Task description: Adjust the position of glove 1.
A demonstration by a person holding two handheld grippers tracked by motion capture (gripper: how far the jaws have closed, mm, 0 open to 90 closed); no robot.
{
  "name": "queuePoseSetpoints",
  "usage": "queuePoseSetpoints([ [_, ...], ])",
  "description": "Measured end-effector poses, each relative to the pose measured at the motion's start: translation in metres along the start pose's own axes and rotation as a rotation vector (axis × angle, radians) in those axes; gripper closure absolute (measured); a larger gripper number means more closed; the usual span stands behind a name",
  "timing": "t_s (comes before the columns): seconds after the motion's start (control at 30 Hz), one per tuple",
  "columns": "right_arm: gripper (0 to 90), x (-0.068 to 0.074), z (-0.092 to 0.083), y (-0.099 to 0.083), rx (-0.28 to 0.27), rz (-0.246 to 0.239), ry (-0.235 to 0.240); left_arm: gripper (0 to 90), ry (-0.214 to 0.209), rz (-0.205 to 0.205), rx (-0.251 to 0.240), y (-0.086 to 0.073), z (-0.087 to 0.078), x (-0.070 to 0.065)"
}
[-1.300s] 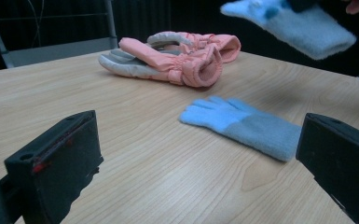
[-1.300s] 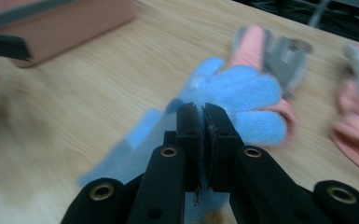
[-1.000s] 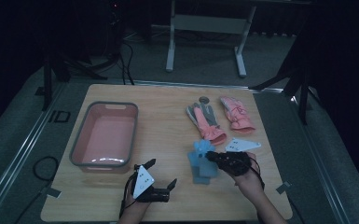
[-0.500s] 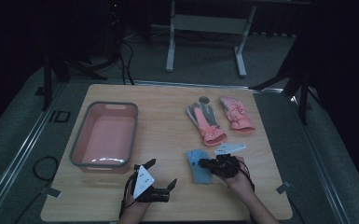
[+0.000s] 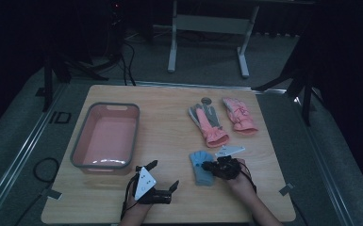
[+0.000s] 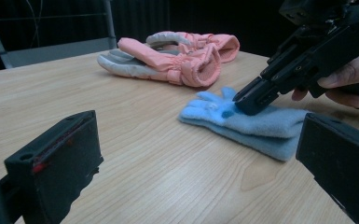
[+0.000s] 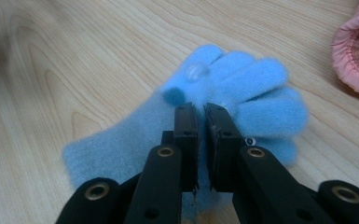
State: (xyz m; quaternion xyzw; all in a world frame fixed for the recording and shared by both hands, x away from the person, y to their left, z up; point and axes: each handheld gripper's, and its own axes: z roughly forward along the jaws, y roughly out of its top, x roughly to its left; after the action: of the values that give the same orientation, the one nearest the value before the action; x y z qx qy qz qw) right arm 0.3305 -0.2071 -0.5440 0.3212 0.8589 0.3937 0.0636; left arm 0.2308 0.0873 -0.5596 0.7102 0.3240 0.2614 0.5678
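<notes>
Between the near-closed jaws of my right gripper [image 7: 200, 116] lies the blue glove [image 7: 214, 116], flat on the table [image 5: 169, 141]. In the right gripper view the two jaws stand almost pressed together over the palm of the glove, with a narrow slit between them. Whether they pinch a fold of fleece I cannot tell for certain; the tips sit on or just above the fabric, near the base of the glove fingers.

Status, as I judge it: the work in hand appears to be collecting the gloves, probably into the pink bin [image 5: 106, 136]. The bin holds nothing that I can see. The blue glove is not yet lifted; it rests fully on the table. The pink glove pair [image 5: 224, 120] lies beyond the jaw tips, well apart, untouched. Remaining steps: secure the glove, lift, carry, release, then deal with the pink pair.

My left gripper [image 5: 162, 176] rests near the front of the table with its jaws spread wide and nothing between them. The blue glove lies ahead of those jaws, toward the right one.

Item description: the blue glove is soft, fuzzy fleece, light blue, fingers loosely spread, with a small clear bead-like stud on top. Its layers lie stacked and limp.
</notes>
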Motion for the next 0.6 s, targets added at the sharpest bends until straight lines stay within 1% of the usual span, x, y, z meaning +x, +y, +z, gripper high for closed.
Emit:
queuePoseSetpoints([
  [0.1, 83.3, 0.000, 0.000, -0.001, -0.002, 0.008, 0.007, 0.1, -0.002, -0.003, 0.001, 0.000, 0.000, 0.000],
  [0.13, 83.4, 0.000, 0.001, -0.001, 0.000, 0.007, 0.016, 0.0, -0.001, -0.003, -0.001, 0.000, 0.000, 0.000],
  [0.27, 82.6, 0.003, 0.002, -0.001, -0.001, -0.006, 0.024, 0.1, -0.002, -0.006, -0.005, 0.000, 0.000, 0.001],
  [0.37, 78.1, 0.005, 0.000, 0.000, -0.009, -0.021, 0.030, 0.1, -0.021, -0.007, 0.001, 0.000, 0.001, 0.001],
  [0.4, 76.5, 0.005, -0.001, 0.001, -0.014, -0.026, 0.028, 0.1, -0.028, 0.005, 0.000, 0.000, 0.001, 0.001],
  [0.47, 69.8, 0.007, -0.007, 0.003, -0.036, -0.042, 0.031, 0.1, -0.030, 0.030, 0.000, 0.001, 0.002, 0.000],
  [0.5, 65.7, 0.007, -0.011, 0.005, -0.044, -0.050, 0.028, 0.1, -0.031, 0.034, 0.001, 0.001, 0.003, -0.001],
  [0.57, 52.0, 0.008, -0.016, 0.007, -0.065, -0.066, 0.021, 0.1, -0.028, 0.050, 0.014, 0.001, 0.003, -0.002],
  [0.6, 48.4, 0.007, -0.020, 0.007, -0.078, -0.067, 0.016, 0.1, -0.025, 0.052, 0.027, 0.002, 0.004, -0.003],
])
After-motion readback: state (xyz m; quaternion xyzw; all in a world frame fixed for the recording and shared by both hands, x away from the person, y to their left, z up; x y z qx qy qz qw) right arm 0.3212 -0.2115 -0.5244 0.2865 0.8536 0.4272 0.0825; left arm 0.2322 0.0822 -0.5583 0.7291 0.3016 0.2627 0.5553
